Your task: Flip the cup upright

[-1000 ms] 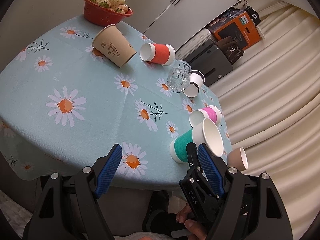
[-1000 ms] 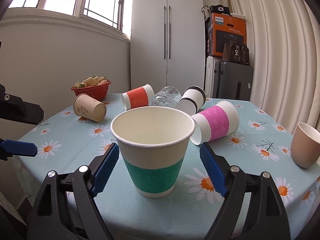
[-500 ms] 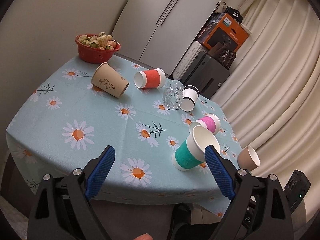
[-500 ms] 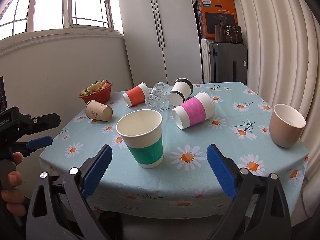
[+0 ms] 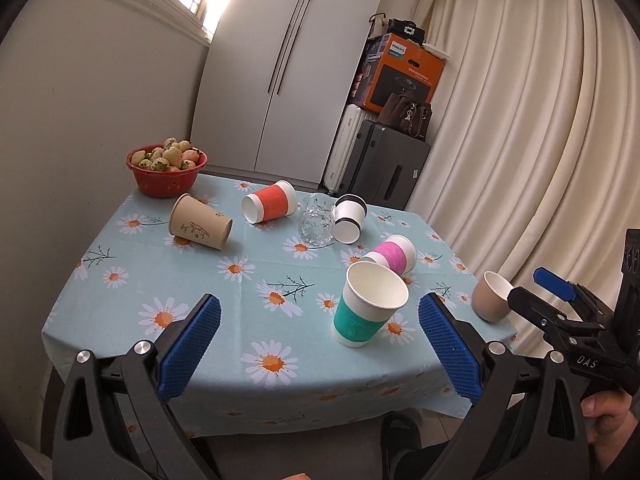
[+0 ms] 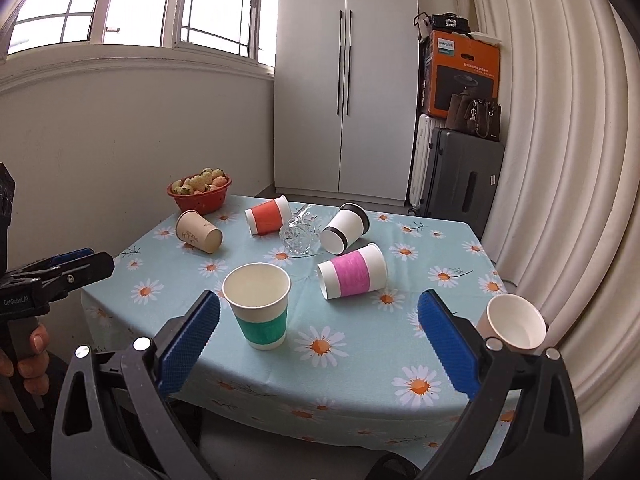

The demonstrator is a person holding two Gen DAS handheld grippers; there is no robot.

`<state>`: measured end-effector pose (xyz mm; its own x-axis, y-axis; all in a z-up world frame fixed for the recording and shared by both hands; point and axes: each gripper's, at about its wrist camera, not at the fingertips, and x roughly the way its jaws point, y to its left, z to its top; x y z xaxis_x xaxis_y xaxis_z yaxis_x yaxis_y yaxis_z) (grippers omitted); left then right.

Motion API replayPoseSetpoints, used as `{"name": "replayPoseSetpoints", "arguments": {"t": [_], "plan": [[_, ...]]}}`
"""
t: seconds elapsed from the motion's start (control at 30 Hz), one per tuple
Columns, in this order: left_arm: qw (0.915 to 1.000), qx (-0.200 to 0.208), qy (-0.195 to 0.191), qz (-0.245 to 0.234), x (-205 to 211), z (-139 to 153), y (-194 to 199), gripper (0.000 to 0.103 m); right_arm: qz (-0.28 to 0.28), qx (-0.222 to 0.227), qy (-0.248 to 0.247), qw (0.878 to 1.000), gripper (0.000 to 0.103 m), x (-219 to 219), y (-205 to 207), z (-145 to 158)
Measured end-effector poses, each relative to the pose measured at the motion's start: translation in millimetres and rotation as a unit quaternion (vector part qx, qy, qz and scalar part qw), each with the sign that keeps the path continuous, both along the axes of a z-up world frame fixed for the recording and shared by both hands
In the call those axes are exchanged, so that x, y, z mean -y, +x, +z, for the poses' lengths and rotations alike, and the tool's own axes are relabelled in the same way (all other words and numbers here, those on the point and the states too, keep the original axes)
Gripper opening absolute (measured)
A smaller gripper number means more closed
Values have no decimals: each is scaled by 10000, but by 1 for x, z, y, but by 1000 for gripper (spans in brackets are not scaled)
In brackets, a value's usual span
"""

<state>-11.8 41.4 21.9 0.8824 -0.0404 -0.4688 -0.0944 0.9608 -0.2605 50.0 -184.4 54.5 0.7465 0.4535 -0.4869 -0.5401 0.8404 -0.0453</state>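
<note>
A green-banded paper cup (image 5: 370, 304) (image 6: 260, 310) stands upright near the table's front edge. A beige cup (image 5: 491, 296) (image 6: 514, 322) stands upright at the front right corner. Lying on their sides are a pink-banded cup (image 5: 392, 254) (image 6: 354, 272), an orange-banded cup (image 5: 270, 202) (image 6: 267, 215), a black-banded white cup (image 5: 349, 218) (image 6: 345, 228), a tan cup (image 5: 200, 222) (image 6: 199, 232) and a clear glass (image 5: 317, 224) (image 6: 300, 230). My left gripper (image 5: 318, 346) and right gripper (image 6: 318, 346) are both open, empty, and back from the table's front edge.
A red bowl of strawberries (image 5: 167, 168) (image 6: 200, 192) sits at the back left corner of the daisy tablecloth (image 5: 240, 280). Suitcases (image 6: 460, 176), a white wardrobe and curtains stand behind the table. A wall runs along its left.
My right gripper has drawn back from around the upright green cup, leaving it standing. My left gripper has also pulled back and tilted up, so more of the room shows.
</note>
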Motion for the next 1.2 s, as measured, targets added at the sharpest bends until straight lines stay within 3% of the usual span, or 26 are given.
{"name": "replayPoseSetpoints", "arguments": {"t": [0.17, 0.27, 0.33, 0.43, 0.6, 0.87, 1.2], "plan": [[9979, -141, 568, -287, 21, 5, -3, 97, 83, -41, -151, 9998, 98, 13, 4, -10], [9951, -312, 843, -402, 29, 5, -1, 97, 29, -229, 39, 9997, 98, 20, 10, -11], [9937, -338, 969, -449, 33, 3, -1, 97, 76, 49, 28, 10000, 98, 19, 6, -6], [9932, -443, 970, -463, 36, -2, 0, 97, 213, 262, -99, 9994, 98, 14, 2, -3], [9936, -622, 884, -327, 37, -10, 3, 97, 149, -475, -193, 9986, 98, 12, 17, -19], [9941, -609, 842, -325, 40, -10, 8, 97, -130, -837, 41, 9964, 98, 23, 29, -24], [9931, -711, 824, -446, 47, -13, 12, 97, -39, -610, -245, 9978, 98, 11, 20, -26]]}}
